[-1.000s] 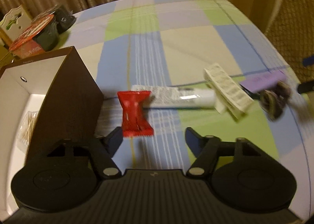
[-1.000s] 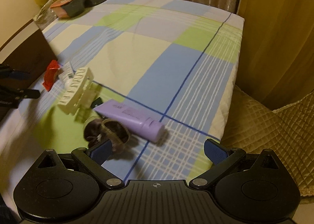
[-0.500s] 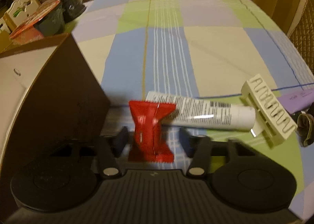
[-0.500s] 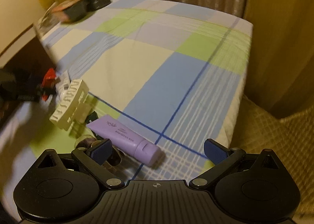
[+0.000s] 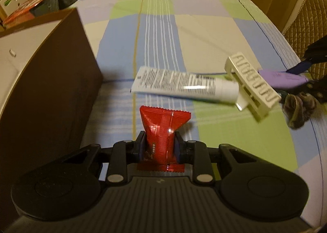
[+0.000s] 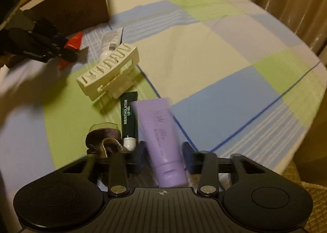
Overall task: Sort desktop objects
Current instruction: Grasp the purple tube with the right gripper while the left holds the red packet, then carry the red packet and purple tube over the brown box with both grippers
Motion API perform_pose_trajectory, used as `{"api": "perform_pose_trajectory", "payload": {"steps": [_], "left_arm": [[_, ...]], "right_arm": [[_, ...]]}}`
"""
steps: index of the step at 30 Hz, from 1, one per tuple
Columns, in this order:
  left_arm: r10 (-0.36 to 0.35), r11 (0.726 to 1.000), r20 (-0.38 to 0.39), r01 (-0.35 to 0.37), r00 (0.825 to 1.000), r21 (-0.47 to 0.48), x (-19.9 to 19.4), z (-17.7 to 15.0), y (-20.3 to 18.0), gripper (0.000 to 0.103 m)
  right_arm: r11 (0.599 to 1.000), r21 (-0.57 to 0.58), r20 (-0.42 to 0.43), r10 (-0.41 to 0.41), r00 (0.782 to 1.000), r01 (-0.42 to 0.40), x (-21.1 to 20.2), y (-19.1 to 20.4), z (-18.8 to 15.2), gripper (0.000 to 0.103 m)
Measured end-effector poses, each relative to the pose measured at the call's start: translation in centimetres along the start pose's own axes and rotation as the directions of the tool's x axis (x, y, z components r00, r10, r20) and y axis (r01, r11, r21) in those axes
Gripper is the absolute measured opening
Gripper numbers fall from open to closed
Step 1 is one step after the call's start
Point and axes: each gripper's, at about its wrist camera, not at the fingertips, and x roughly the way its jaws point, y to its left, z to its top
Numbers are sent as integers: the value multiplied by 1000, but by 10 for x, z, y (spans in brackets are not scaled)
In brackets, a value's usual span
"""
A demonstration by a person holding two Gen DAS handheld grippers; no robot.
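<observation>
Red snack packet (image 5: 161, 132) sits clamped between the left gripper's (image 5: 160, 147) pads, just off the checked tablecloth (image 5: 204, 34). Right gripper (image 6: 163, 159) straddles the purple tube (image 6: 161, 139), pads not yet touching it. Ahead of the left claw lie the white tube (image 5: 184, 86) and cream hair claw (image 5: 252, 87); the brown box (image 5: 51, 81) stands to its left. Step in hand, by judgement: pickup. Next: carry the packet over the box.

The printed tube (image 5: 184, 87) lies between the box (image 5: 51, 81) (left) and the hair clip (image 5: 252, 87), behind the wrapped snack (image 5: 161, 130).

Dim warm indoor light, soft shadows, motion blur, fisheye-bent edges
</observation>
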Motion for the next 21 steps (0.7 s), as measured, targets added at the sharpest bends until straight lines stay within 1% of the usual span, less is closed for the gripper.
{"api": "perform_pose_trajectory", "payload": {"steps": [2,4,7,9,14,21], "left_arm": [[-9,1000,-12,9,1000,-17,-3,-5,2,23],[-19,1000,-18,18,1000,-23,-8,-10,1,23],[-33,999,-15,33,999,-11,-17,-17,-2,22],[-40,999,-5,40,999,0,-25,-19,-4,22],[-60,998,18,59,998,28,-46,-21,-8,22],[-97,993,45,93,994,69,-86,-23,0,22]], "right_arm": [[1000,-21,-5,-2,1000,1,3,1,3,39],[1000,-15,-12,-15,1000,15,5,2,5,33],[999,13,-38,-37,999,38,5,3,10,32],[997,60,-44,-46,998,48,4,2,12,32],[981,185,-12,-57,998,59,-14,0,13,32],[974,224,48,-29,998,18,-51,20,30,32]]}}
